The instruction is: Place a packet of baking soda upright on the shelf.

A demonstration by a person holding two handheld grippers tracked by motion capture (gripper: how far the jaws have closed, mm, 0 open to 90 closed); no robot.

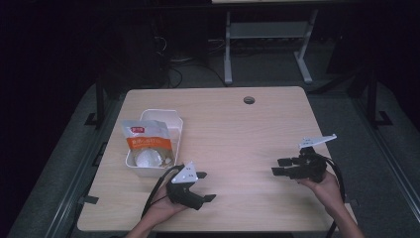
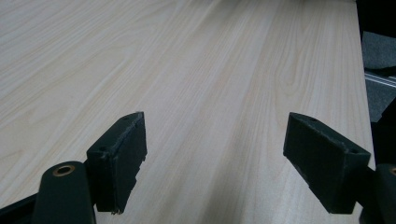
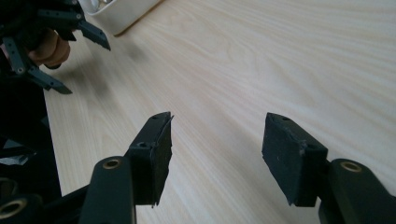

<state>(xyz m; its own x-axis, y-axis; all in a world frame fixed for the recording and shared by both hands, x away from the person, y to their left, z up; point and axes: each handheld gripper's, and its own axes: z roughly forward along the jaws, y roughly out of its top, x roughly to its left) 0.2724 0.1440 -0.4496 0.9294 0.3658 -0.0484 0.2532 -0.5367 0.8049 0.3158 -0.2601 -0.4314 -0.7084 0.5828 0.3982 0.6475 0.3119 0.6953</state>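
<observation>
I judge the snack bag (image 1: 147, 143) in the white tub (image 1: 171, 119) light, crinkly and slippery; I'd pinch its top edge. Both grippers' fingers (image 2: 119, 161) (image 3: 152, 156) are released, empty.

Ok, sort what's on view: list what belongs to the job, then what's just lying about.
Job:
- pouch
- white bin
- left tool, open, nearest the bin
- right tool, open

Lying about:
- table hole
- grey frame behind the table
</observation>
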